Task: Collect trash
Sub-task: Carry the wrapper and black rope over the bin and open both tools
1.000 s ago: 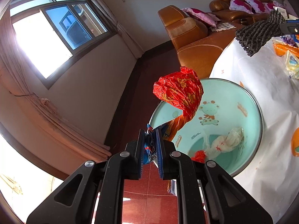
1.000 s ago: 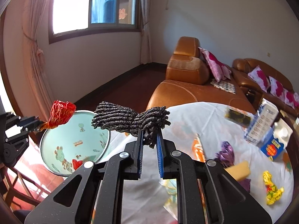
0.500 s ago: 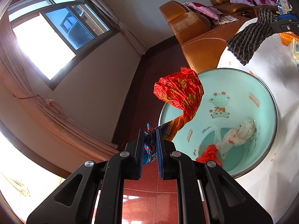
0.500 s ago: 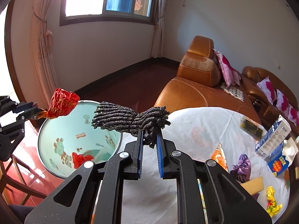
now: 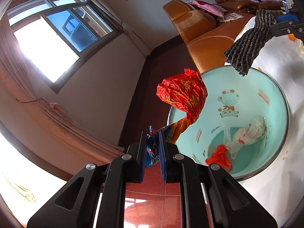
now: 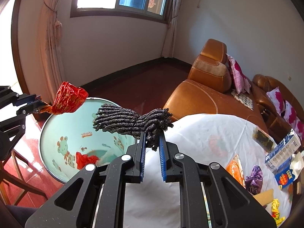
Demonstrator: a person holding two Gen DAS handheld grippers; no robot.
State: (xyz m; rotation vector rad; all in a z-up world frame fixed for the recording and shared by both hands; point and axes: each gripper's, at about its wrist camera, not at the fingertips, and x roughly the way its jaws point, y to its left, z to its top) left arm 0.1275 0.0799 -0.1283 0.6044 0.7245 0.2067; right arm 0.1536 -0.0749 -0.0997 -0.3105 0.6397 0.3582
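My left gripper (image 5: 153, 133) is shut on a crumpled red and orange wrapper (image 5: 183, 95), which hangs over the near rim of a mint-green basin (image 5: 269, 87). In the right wrist view the same wrapper (image 6: 69, 100) hangs at the basin's (image 6: 57, 133) left rim, beside the left gripper (image 6: 39, 104). My right gripper (image 6: 153, 134) is shut on a dark grey ribbed cloth (image 6: 129, 121), held above the basin's right rim. The left wrist view has that cloth (image 5: 248, 41) dangling over the basin's far edge. Red scraps (image 5: 218, 155) and a clear bag (image 5: 245, 134) lie inside the basin.
A white tablecloth (image 6: 199, 133) covers the table, with cartons (image 6: 283, 152), a purple wrapper (image 6: 254, 176), an orange packet (image 6: 235, 167) and a yellow wrapper (image 6: 275, 209) on it at the right. Brown leather sofas (image 6: 205, 87) stand behind. A red tiled floor (image 5: 152, 199) lies below the basin.
The right gripper and its grey cloth have moved left, closer to the basin's rim. The left gripper keeps the red wrapper in nearly the same spot.
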